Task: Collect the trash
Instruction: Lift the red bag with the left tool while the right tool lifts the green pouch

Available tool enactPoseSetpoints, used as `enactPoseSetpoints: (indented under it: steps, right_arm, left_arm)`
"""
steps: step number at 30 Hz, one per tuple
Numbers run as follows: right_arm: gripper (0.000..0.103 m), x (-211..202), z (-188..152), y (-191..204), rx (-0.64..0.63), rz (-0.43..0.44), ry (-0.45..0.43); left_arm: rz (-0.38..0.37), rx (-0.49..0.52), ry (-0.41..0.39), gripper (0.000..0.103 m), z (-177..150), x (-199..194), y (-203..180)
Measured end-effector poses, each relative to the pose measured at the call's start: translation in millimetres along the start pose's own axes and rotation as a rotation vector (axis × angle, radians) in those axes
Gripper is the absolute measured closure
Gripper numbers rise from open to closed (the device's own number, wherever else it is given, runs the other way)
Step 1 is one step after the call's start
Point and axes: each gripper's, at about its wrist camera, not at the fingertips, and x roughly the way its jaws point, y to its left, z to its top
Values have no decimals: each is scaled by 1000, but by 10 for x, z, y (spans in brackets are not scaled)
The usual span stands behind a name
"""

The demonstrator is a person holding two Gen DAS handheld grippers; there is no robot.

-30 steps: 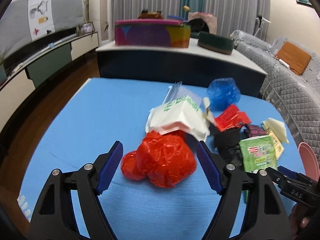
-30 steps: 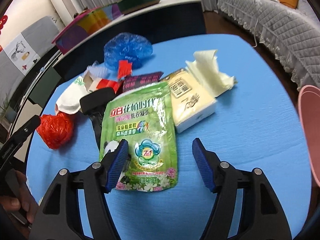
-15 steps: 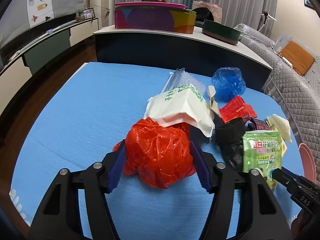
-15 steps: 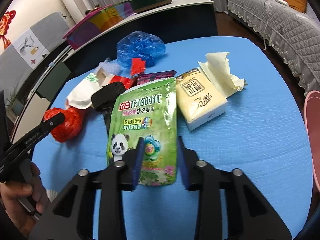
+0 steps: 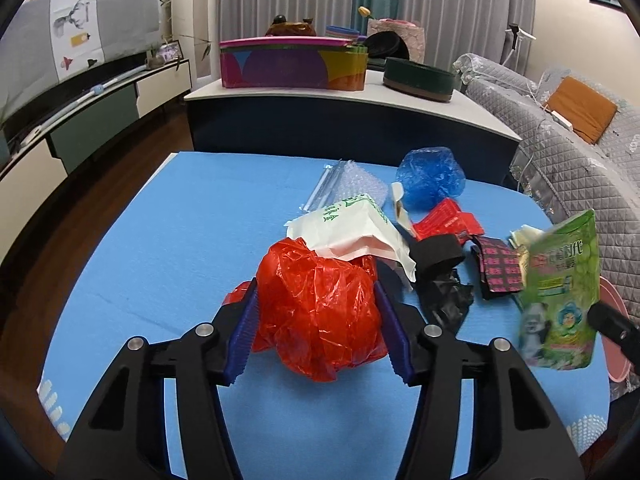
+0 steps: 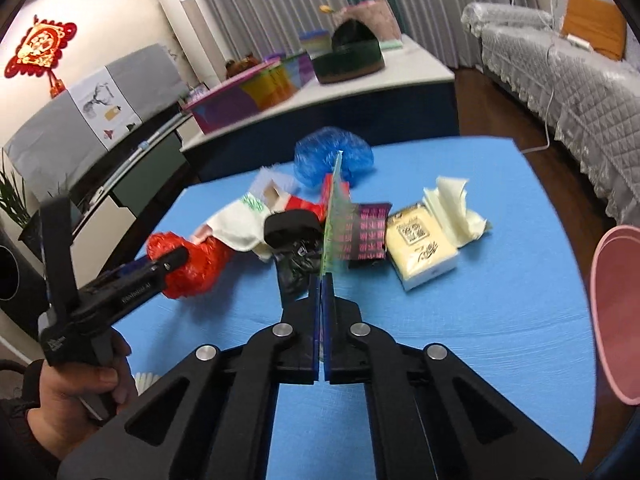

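Observation:
My left gripper [image 5: 318, 316] is shut on a crumpled red plastic bag [image 5: 320, 304] on the blue table; the bag also shows in the right wrist view [image 6: 188, 264]. My right gripper [image 6: 323, 292] is shut on a green detergent pouch [image 6: 332, 216], held edge-on and lifted above the table; the pouch also shows at the right of the left wrist view [image 5: 560, 292]. Other trash lies in a pile: a white bag [image 5: 352, 232], a black bag [image 5: 444, 288], red wrappers [image 5: 444, 220] and a blue bag [image 5: 430, 178].
A yellow tissue pack [image 6: 420, 244] and loose tissue [image 6: 452, 200] lie right of the pile. A pink bin rim [image 6: 616, 312] stands at the table's right edge. A dark counter [image 5: 340, 120] with boxes stands behind. A sofa [image 5: 580, 168] is at the right.
My left gripper closed on the red bag and squeezed it. My right gripper closed on the green pouch and lifted it off the table, turning it upright.

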Motion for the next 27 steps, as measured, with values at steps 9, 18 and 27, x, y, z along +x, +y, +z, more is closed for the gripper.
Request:
enactPoseSetpoints:
  steps: [9,18,27]
  right_arm:
    - [102,-426,-13,-56,5,-29,-70]
    - [102,-705,-65,-83,-14,-63,-115]
    - [102,-868,-78,-181,-20,-105,-149]
  left_arm:
    - [-32,-3,-87,49,-61,-451,-72]
    - [-53,41,-206,50,-51,-780,-258]
    - [-78,55,-232,50,-9,-792,-397]
